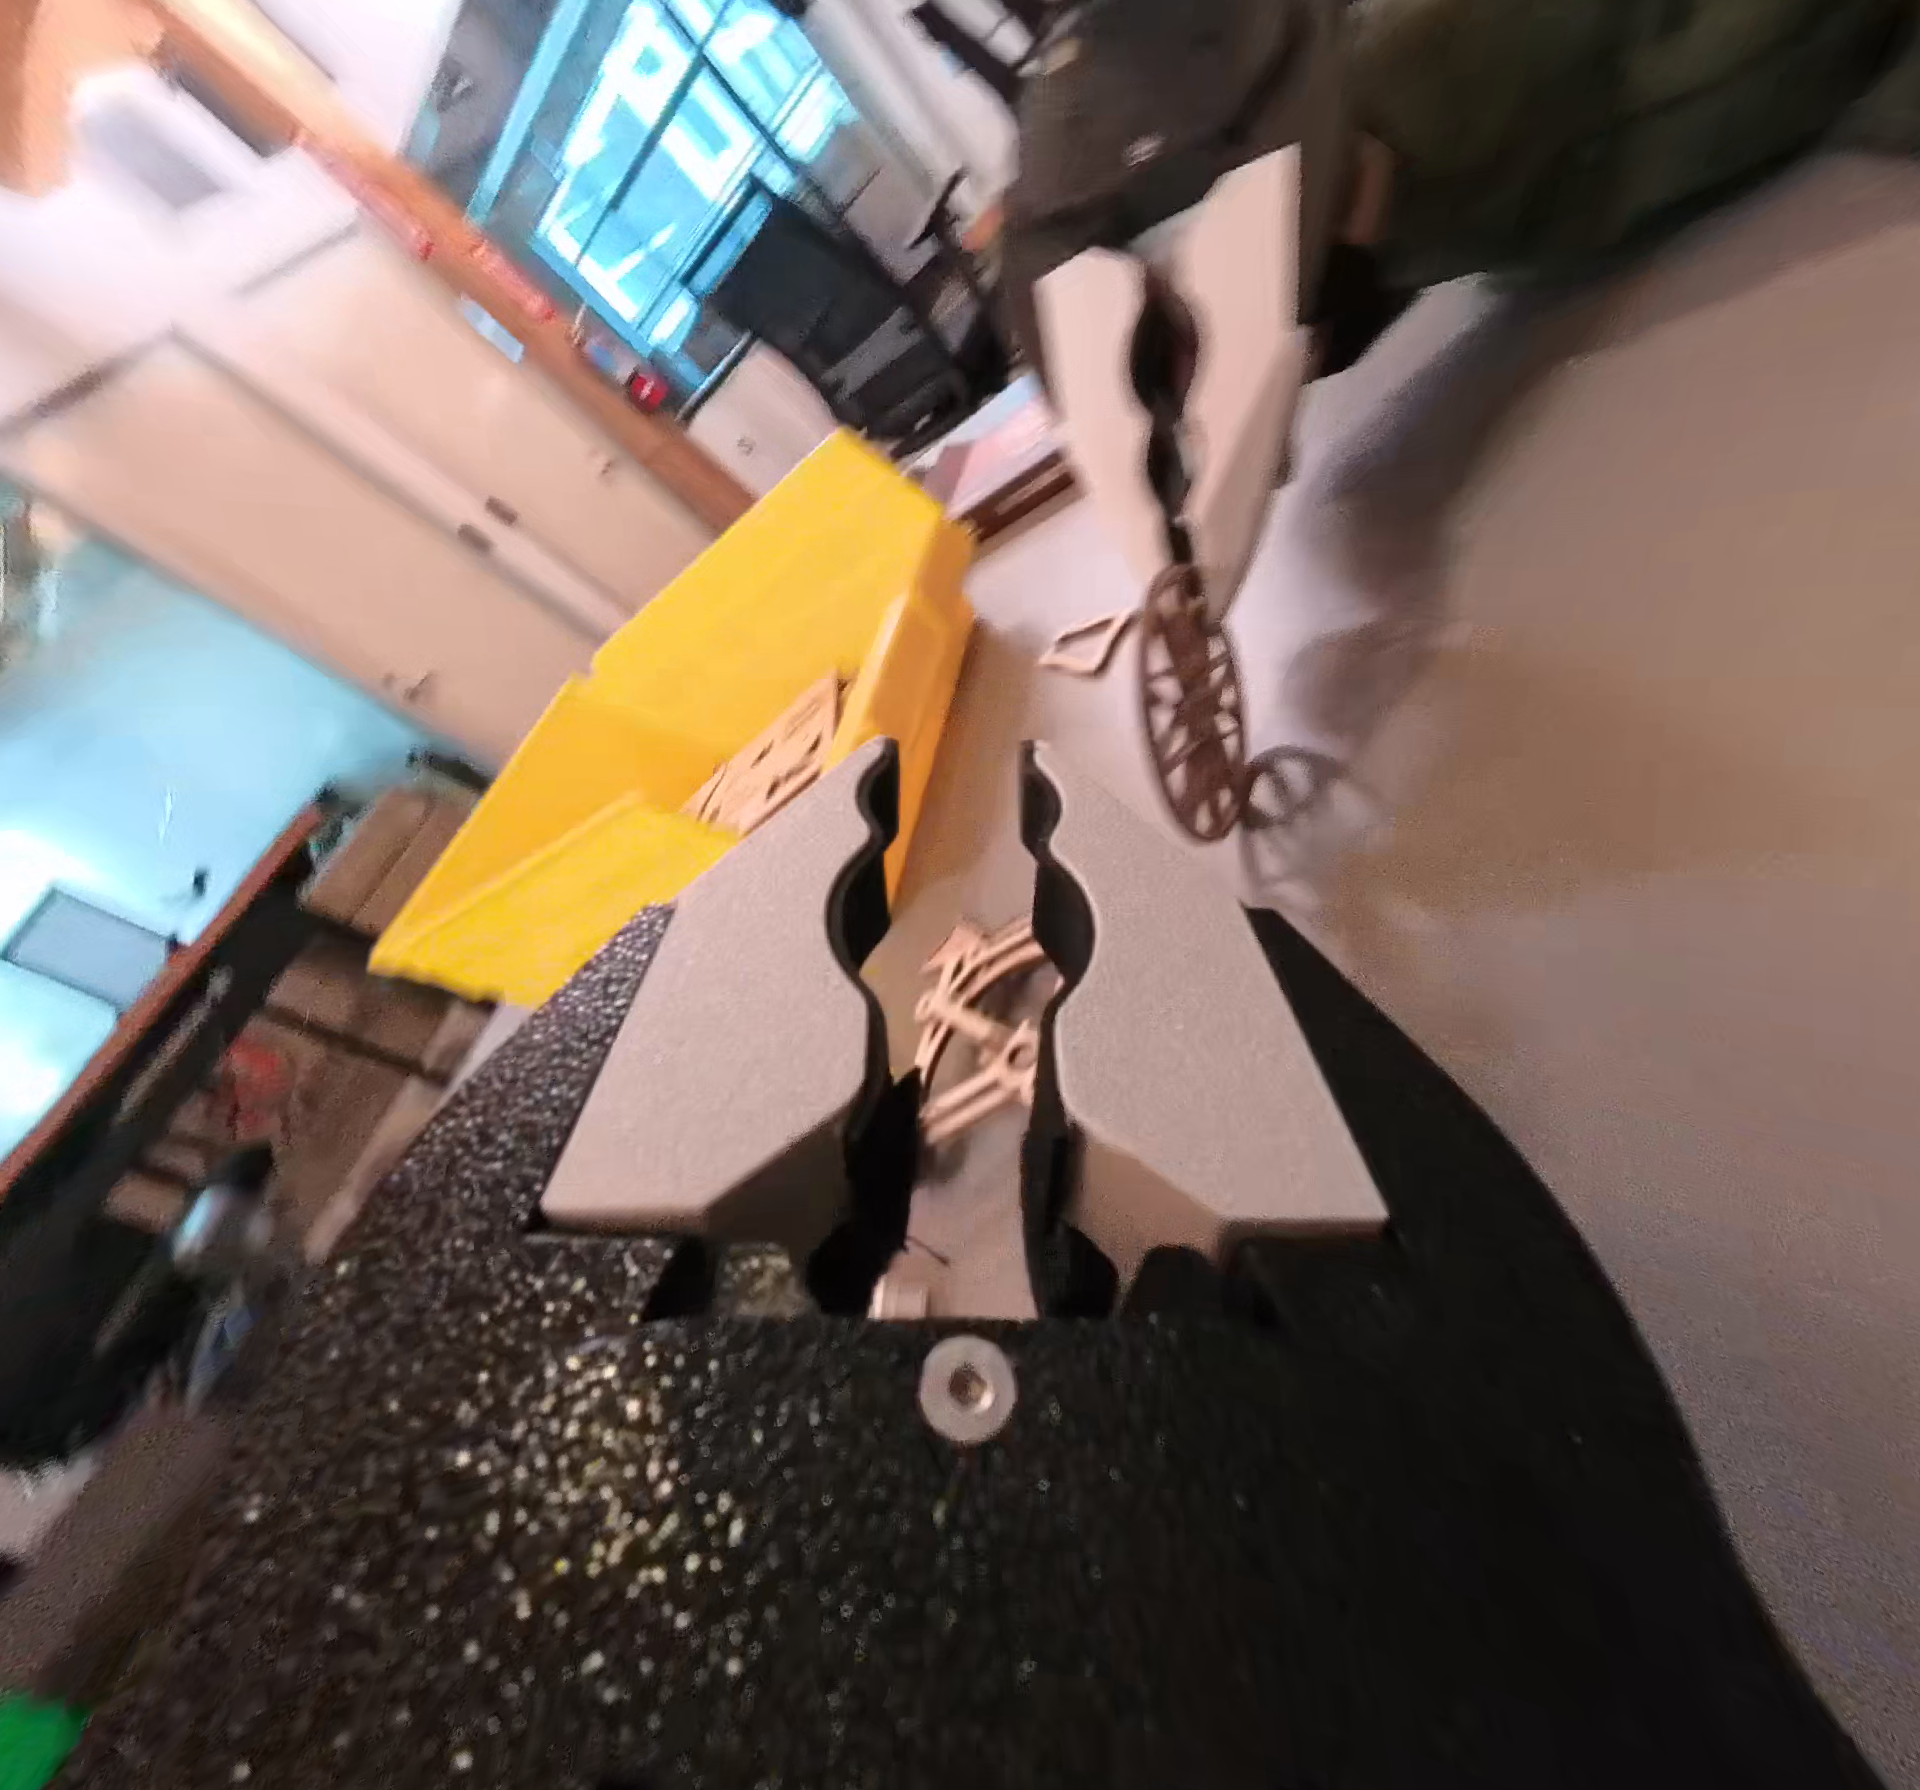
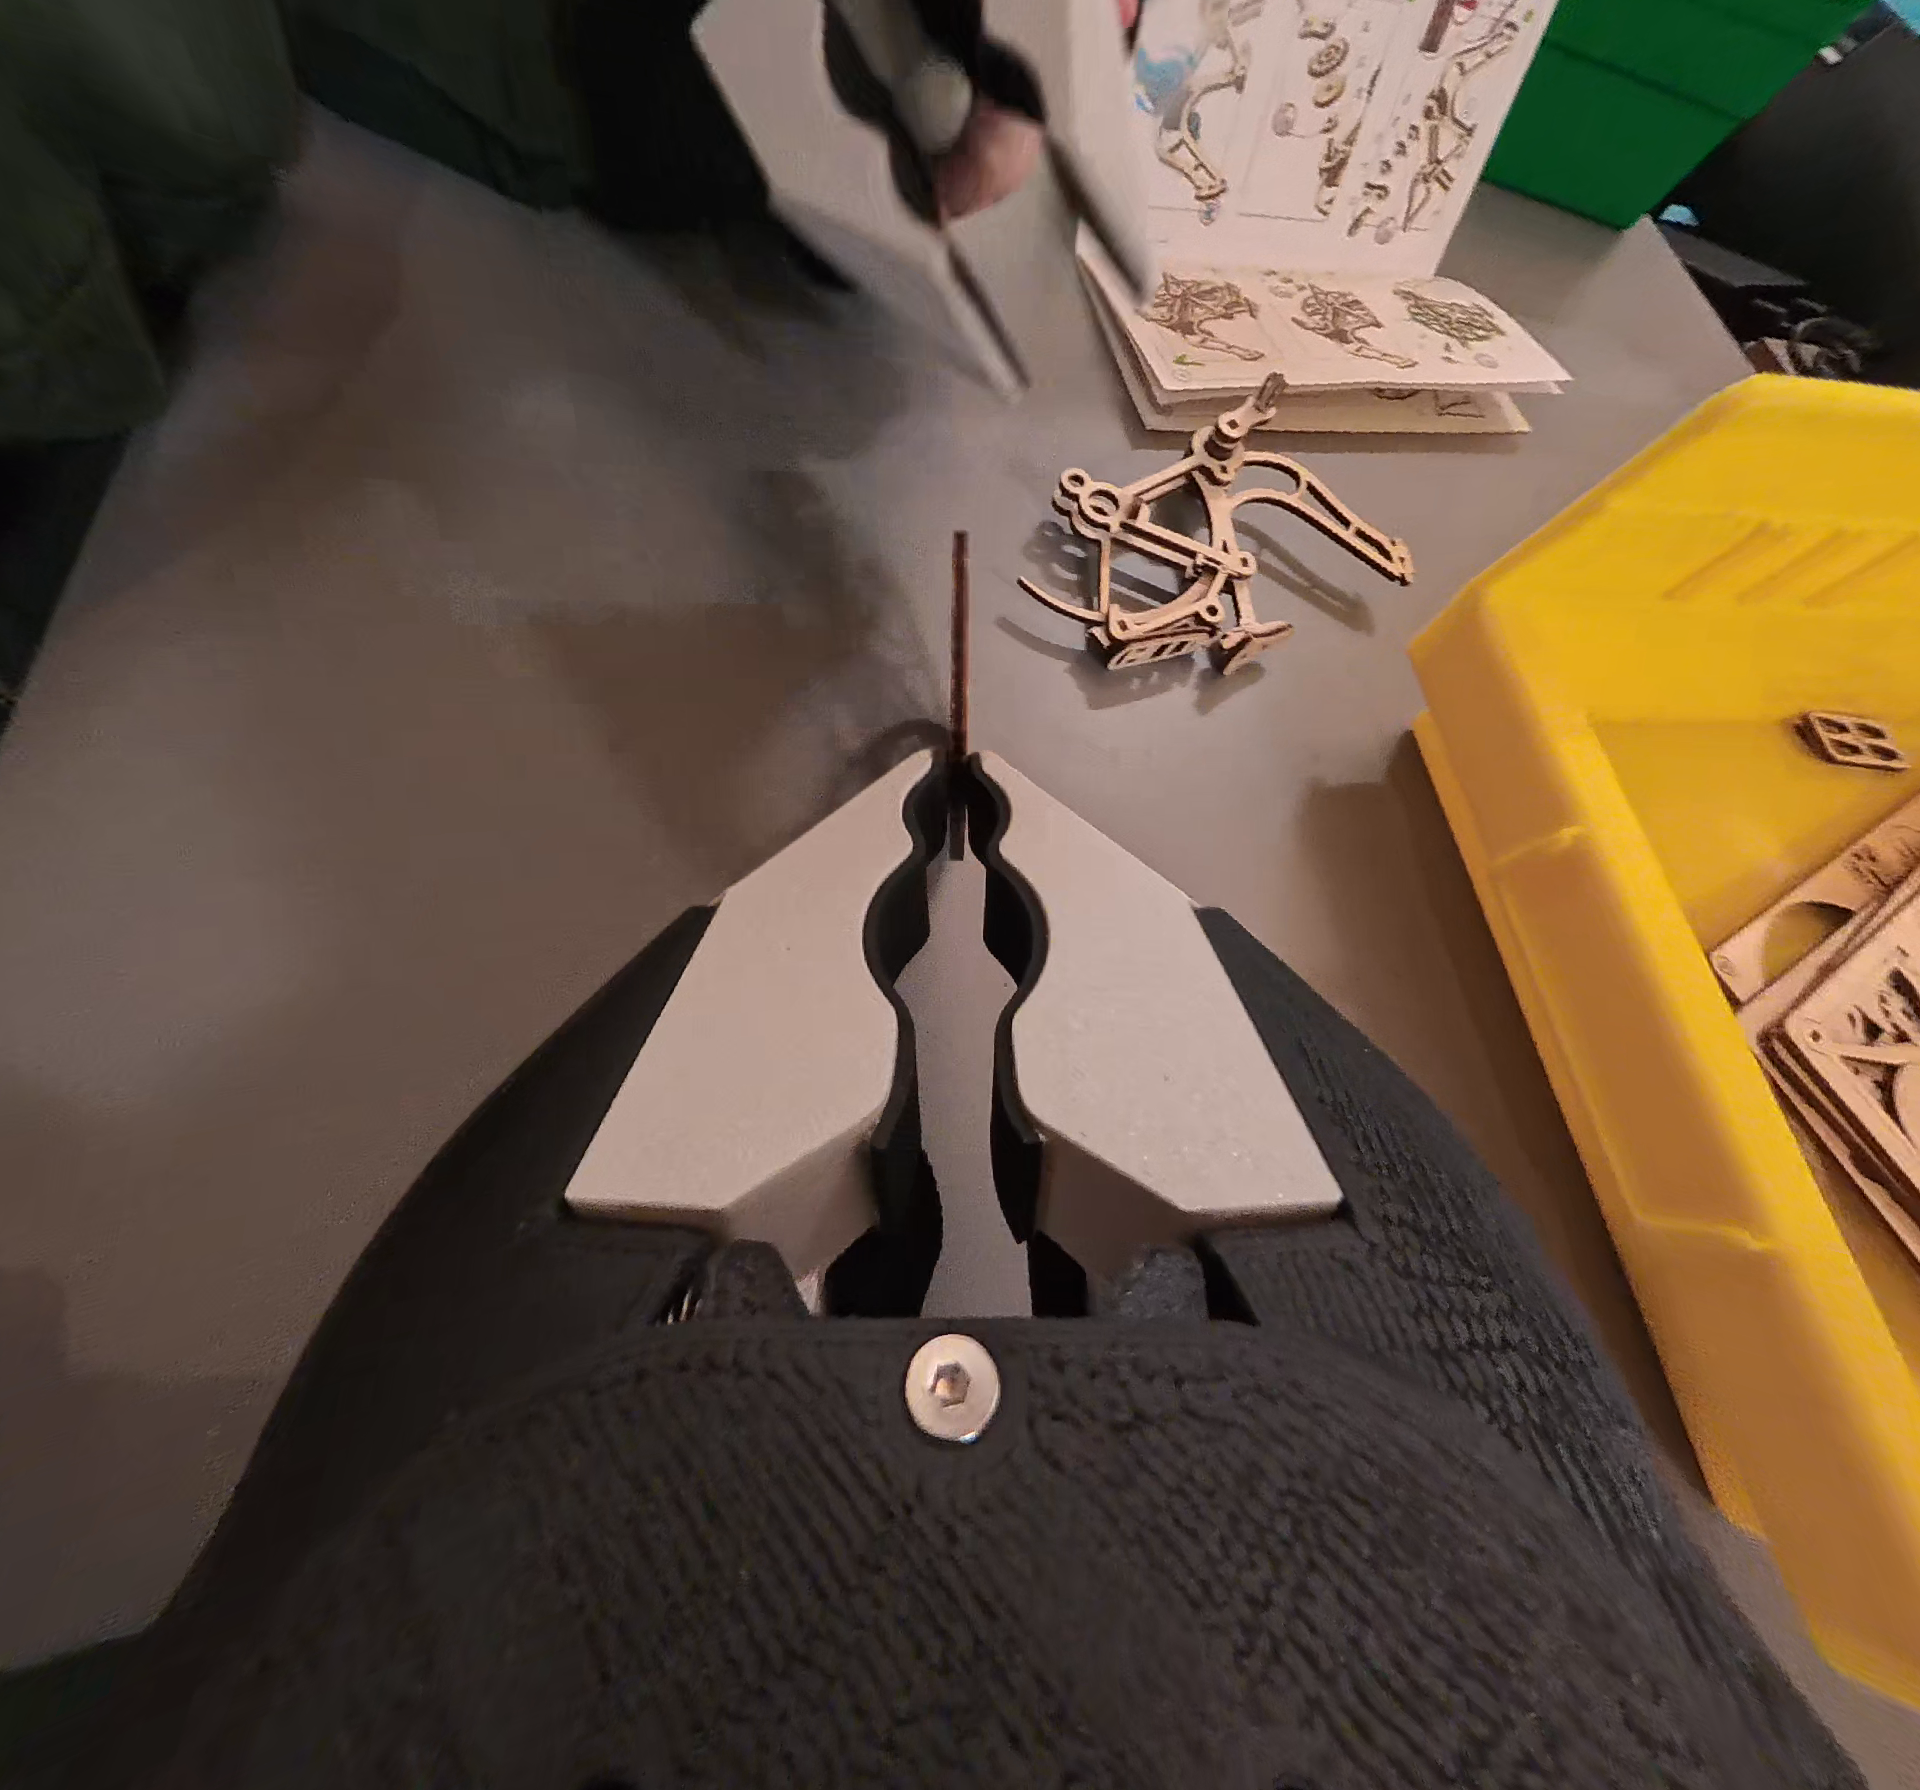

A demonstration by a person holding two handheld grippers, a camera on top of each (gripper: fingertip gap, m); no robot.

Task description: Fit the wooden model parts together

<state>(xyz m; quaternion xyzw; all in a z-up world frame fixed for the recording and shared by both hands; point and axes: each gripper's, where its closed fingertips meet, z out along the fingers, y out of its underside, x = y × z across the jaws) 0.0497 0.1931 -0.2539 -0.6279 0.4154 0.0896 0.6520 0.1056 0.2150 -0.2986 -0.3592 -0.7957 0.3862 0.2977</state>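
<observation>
My right gripper [image 2: 956,769] is shut on a thin flat wooden part [image 2: 958,639], seen edge-on and standing up from the tips. In the left wrist view that part is a dark spoked wheel piece [image 1: 1195,712] hanging from the right gripper [image 1: 1195,556] above the table. A pale wooden model assembly [image 2: 1195,566] lies on the grey table, right of the held part. My left gripper [image 1: 961,764] is open and empty, with the assembly [image 1: 977,1023] showing between its fingers on the table below. The left gripper [image 2: 977,286] is blurred at the top of the right wrist view.
A yellow bin [image 2: 1621,805] with wooden part sheets [image 2: 1849,1013] stands at the right; it also shows in the left wrist view [image 1: 727,701]. An open instruction booklet [image 2: 1330,182] leans against a green bin [image 2: 1610,26]. A small loose wooden piece [image 1: 1081,644] lies on the table. A person in a dark green jacket [image 1: 1621,26] is close by. There is about 8 cm between the tips of the two grippers.
</observation>
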